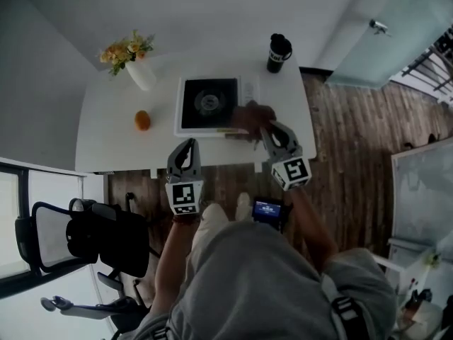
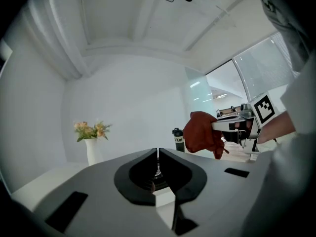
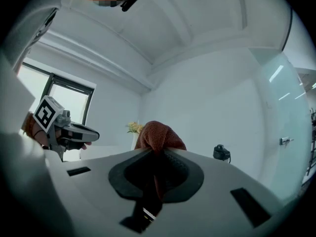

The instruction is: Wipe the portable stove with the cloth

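The head view looks steeply down from above the person, far enough off to take in the whole white counter [image 1: 106, 133] and both tongs. The left gripper view sits low behind the left tongs [image 2: 158, 154] and looks level across the counter. The right gripper view does likewise behind the right tongs [image 3: 157, 152], with the cloth [image 3: 157, 135] close before it. Each gripper view catches the other tongs at its edge. All three share the flowers [image 1: 127, 48] and black cup [image 1: 279, 53].
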